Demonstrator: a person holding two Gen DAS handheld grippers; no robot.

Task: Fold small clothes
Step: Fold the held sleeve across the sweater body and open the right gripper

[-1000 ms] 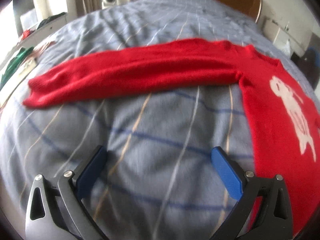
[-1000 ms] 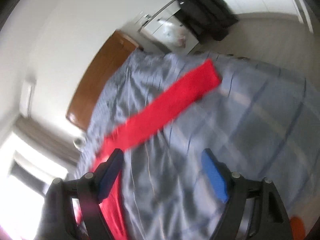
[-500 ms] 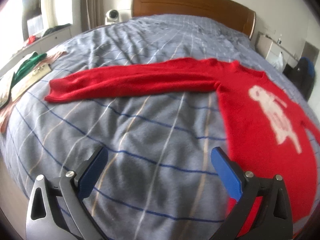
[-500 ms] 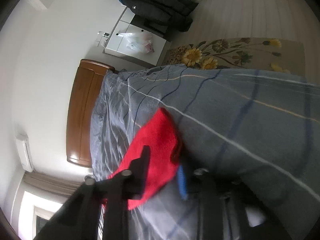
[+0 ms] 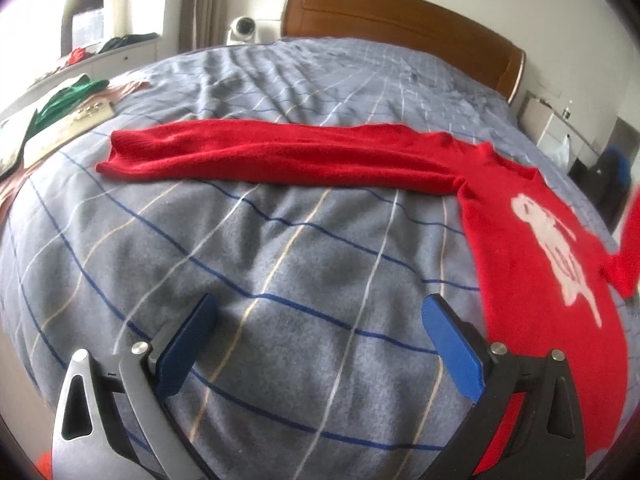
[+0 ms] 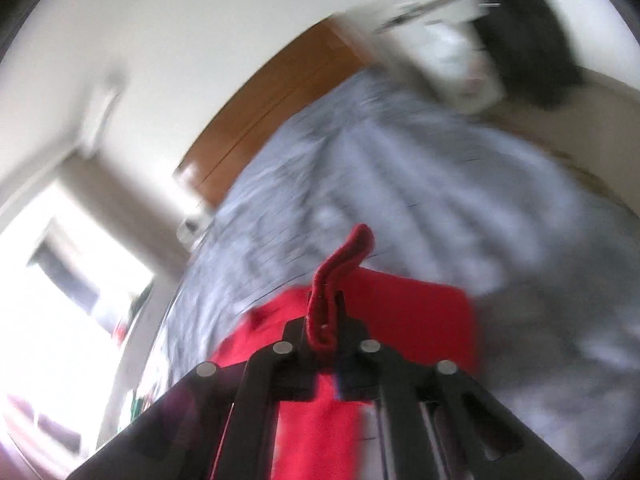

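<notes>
The right gripper (image 6: 326,320) pinches the sweater (image 5: 536,264) cuff, probably to fold that sleeve inward; the left gripper (image 5: 320,344), fingers spread, waits near the left sleeve (image 5: 280,156).

The right wrist view was smeared with motion blur: the bed (image 6: 400,184) and headboard (image 6: 272,120) were only streaks. The red sweater (image 5: 532,280) ran off the left wrist picture's right edge, its far sleeve (image 5: 628,256) cut short. Items on the side shelf (image 5: 80,56) were too small to name.
</notes>
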